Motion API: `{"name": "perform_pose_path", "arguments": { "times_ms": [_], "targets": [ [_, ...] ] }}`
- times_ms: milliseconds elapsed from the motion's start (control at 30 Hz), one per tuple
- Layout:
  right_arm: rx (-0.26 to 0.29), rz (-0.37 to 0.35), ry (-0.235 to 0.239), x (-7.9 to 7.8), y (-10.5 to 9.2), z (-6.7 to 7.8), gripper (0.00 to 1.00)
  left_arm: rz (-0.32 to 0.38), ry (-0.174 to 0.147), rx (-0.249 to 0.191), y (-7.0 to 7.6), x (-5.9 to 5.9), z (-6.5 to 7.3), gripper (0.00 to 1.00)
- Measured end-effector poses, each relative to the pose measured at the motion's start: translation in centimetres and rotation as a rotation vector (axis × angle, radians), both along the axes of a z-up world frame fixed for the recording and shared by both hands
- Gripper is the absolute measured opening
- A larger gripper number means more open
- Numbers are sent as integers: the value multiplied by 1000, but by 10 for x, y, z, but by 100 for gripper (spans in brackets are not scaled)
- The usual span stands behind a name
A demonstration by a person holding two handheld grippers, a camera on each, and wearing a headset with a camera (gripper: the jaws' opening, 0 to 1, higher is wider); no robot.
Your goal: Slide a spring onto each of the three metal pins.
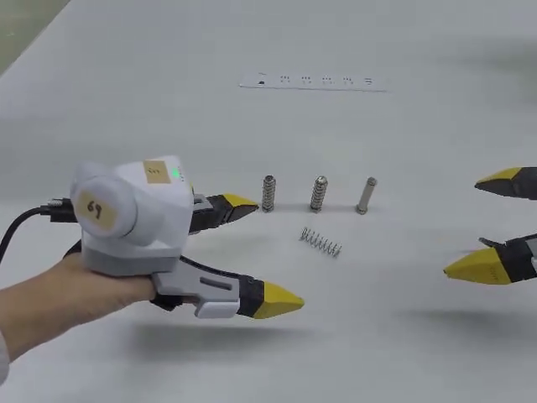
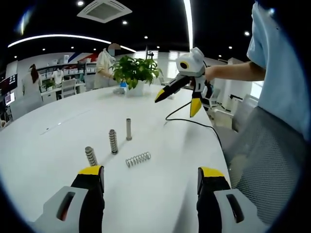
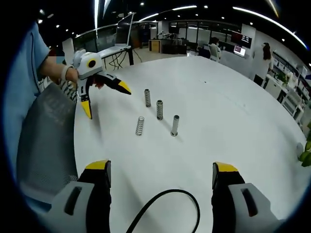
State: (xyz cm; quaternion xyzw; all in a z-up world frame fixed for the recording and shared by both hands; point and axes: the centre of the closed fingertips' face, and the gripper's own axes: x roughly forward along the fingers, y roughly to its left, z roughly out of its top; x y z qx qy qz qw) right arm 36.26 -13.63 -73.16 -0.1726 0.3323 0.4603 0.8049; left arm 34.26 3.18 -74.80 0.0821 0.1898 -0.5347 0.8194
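The left gripper (image 1: 277, 252), held in a hand (image 1: 75, 294), hangs over the table (image 1: 168, 101) with its jaws wide apart, gripping and touching nothing. The right gripper (image 1: 462, 226) is opposite it, also spread wide and empty. Three pins stand in a row between them. The end pin (image 1: 268, 193) and middle pin (image 1: 319, 194) already carry springs, and the bare pin (image 1: 367, 195) has none. A loose spring (image 1: 320, 242) lies flat near the middle pin, clear of both grippers.
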Motion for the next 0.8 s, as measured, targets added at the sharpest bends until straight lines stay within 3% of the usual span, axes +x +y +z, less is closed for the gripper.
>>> {"name": "perform_pose_path", "arguments": {
  "times_ms": [200,400,500,800],
  "targets": [
    [35,-48,-4,-4,-11,2,85,-28,6,24,-3,1,-5,76],
    [51,-83,-10,-9,-19,3,85,-64,4,44,-6,11,-7,73],
    [57,-95,-9,-11,-23,2,85,-118,-24,79,-12,14,-9,71],
    [70,-117,0,-15,-30,-1,84,-186,-71,126,-22,29,-9,59]
  ]
}}
